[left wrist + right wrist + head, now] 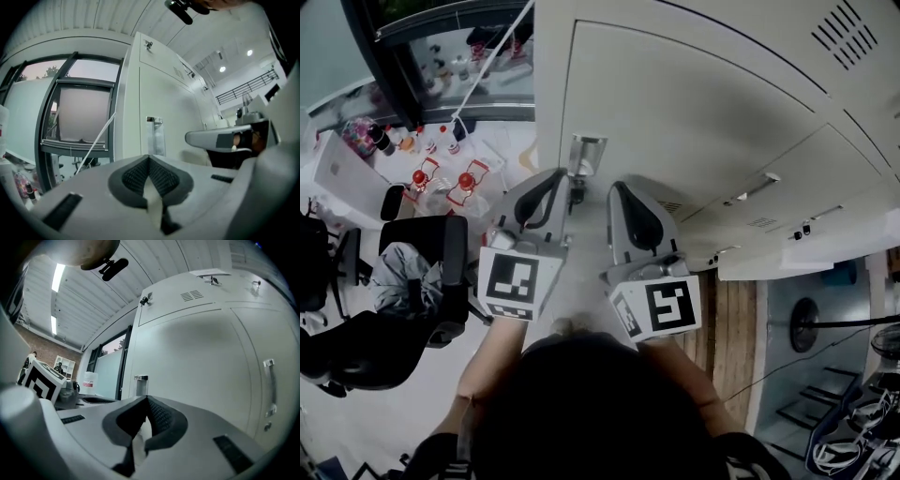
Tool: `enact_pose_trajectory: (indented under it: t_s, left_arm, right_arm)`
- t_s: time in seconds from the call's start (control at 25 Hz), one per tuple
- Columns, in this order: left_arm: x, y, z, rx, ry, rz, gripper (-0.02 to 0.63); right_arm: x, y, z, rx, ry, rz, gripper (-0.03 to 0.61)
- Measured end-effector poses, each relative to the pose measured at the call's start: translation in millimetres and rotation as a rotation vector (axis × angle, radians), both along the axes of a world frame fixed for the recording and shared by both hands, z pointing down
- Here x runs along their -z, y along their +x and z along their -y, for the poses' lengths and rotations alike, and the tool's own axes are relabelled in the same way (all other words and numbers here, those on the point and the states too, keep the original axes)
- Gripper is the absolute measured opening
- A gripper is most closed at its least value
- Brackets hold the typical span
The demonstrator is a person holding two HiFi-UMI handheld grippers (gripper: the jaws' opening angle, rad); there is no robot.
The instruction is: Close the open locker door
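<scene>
Two claws are held up side by side in front of the white locker bank [825, 56], both pressed together w/ nothing pinched: the left claw [551, 187] shows its ribbed pads meeting at the tip in its own view, and so does the right claw [626, 197]. Prob. they're kept shut because a door wants a push from a blunt tip, not a grip. The locker door [675, 103] is straight ahead of both, its metal handle [584, 155] just beyond the tips, nearer the left one. From where I stand the panel looks about level w/ its neighbours, so I can't tell if it's latched or a touch ajar. A white slab [806, 258] juts out low on the right, maybe another door swung out, but can't tell. As for containers, the lockers show no insides at all. On the desk [337, 169] off to the left are red-capped bottles [467, 180], contents not readable. The right claw's view catches a pale jug [89, 379] w/ a red label by the window. A black chair [412, 272] carries grey clothing.
</scene>
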State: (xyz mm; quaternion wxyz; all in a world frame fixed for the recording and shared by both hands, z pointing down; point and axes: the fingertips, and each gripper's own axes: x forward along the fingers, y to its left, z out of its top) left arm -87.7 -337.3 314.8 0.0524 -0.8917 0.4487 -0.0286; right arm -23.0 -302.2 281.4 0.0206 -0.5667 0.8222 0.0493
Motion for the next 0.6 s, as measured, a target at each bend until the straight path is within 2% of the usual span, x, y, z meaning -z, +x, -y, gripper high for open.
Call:
enact_pose_trajectory:
  t_s: [0.08,0.28,0.6]
  left_arm:
    - [5.9,-0.8,-11.7,-0.003,0.019,0.004,0.0]
    - [21.7,-9.0,-52.0,0.026,0.037,-0.049,0.0]
    - [20.4,-40.2,-102.9,0.084,0.068,-0.046,0.0]
  right_arm:
    - [3.1,9.7,-5.9,-0.033,0.021,-0.012,0.015]
    - [10.9,24.5,-29.0,-0.089,0.065,-0.032,0.015]
    - [-2.0,29.9,-77.7,-0.143,0.099,-0.064,0.015]
